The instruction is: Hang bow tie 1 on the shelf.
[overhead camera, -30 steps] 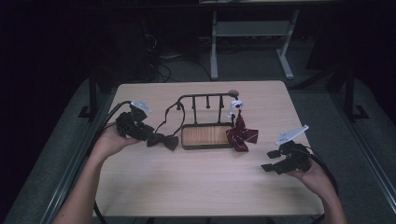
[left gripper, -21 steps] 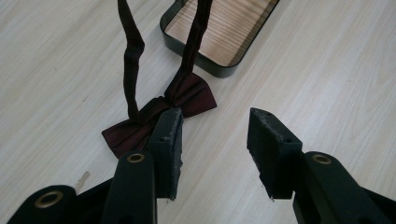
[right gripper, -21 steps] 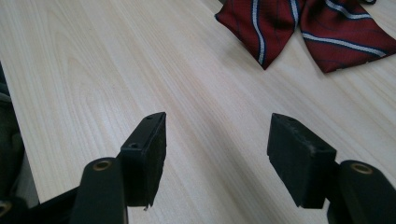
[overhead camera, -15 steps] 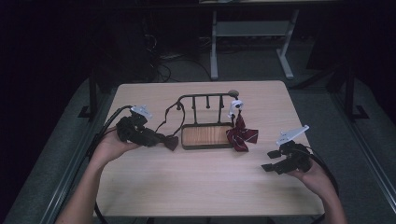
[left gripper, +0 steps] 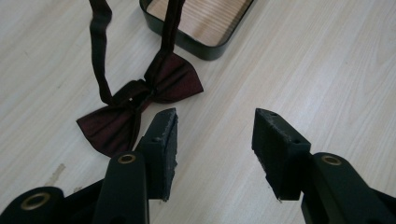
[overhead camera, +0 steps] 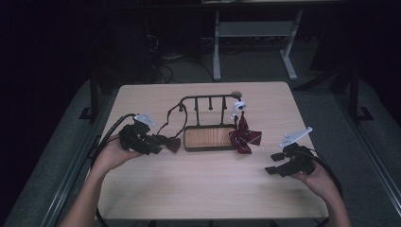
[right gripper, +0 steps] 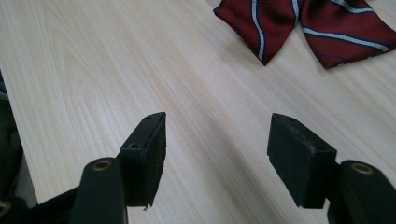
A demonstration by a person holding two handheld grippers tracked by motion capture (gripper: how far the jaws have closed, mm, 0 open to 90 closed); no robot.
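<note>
high view: my left gripper sits at the left of the frame, just short of the dark bow tie that lies flat on the table, its strap running up to the black rack above the wooden tray. i judge the strap is hooked there so the tie hangs from the stand. my right gripper waits at the lower right, well apart from the red striped bow tie beside the tray, out of the way of the other hand.

left gripper view: my jaws have just been opening and now stand spread with bare wood between them. the dark bow tie lies left of centre, just beyond my left fingertip, free of the pads; the tray corner is at the top.

right gripper view: my jaws stand wide, pinching nothing, only table under them. the red striped bow tie fills the upper right corner, near enough that i judge it an easy reach.
</note>
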